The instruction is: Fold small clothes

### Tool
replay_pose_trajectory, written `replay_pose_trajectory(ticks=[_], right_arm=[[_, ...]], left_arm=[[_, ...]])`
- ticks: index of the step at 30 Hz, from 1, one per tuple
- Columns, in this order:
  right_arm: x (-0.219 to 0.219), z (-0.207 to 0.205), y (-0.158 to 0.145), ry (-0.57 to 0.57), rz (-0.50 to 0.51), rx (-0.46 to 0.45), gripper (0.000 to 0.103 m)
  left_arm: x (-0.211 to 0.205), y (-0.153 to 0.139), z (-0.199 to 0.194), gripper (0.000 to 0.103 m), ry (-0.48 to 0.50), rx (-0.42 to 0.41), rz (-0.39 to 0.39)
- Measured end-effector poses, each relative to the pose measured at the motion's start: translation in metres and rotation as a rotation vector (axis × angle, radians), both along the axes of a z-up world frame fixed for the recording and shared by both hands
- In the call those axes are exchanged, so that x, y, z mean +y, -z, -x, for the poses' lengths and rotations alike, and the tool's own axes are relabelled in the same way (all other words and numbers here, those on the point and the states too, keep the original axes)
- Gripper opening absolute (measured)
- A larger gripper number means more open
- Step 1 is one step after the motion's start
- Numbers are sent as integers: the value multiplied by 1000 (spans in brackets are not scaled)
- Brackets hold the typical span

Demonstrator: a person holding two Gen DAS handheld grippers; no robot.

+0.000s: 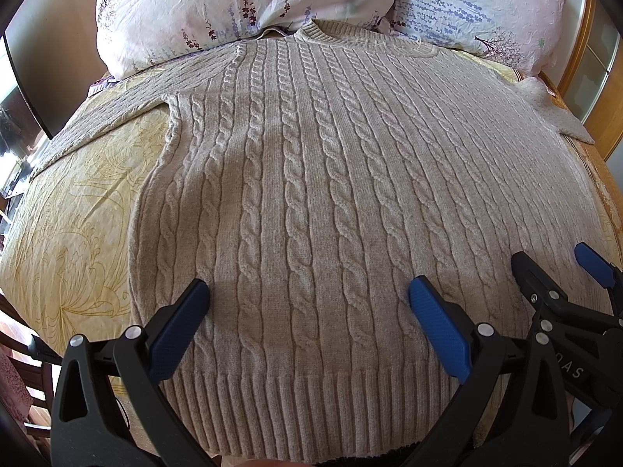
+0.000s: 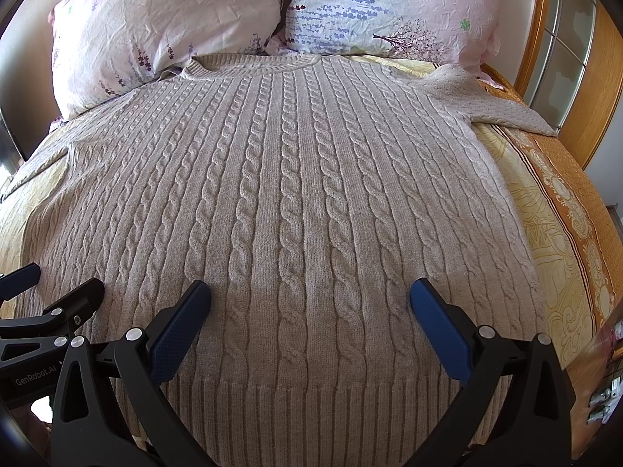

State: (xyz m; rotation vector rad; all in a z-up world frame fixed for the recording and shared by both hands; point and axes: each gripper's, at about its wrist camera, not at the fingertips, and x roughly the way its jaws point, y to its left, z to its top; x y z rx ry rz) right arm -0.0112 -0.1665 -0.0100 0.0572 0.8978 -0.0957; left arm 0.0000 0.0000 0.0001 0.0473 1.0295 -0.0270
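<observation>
A beige cable-knit sweater lies flat, front up, on the bed, collar toward the pillows and ribbed hem nearest me; it also fills the right wrist view. Its left sleeve stretches out to the left, and its right sleeve lies out to the right. My left gripper is open and empty, hovering above the lower body of the sweater. My right gripper is open and empty above the same area, just right of the left one. Each gripper shows at the edge of the other's view.
Two floral pillows lie at the head of the bed. A yellow patterned bedsheet shows around the sweater. A wooden frame with glass panes stands at the right. A dark chair is at the lower left.
</observation>
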Motion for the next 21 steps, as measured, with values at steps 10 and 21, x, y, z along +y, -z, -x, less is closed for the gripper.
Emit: replay_pose_trajectory(ticks=[10,21], right_arm=[[0,0,0,0,0,0,102],[-2,-1,-1,-2,-1,2,102]], left_arm=[[0,0,0,101,0,0,0],[0,0,0,101,0,0,0]])
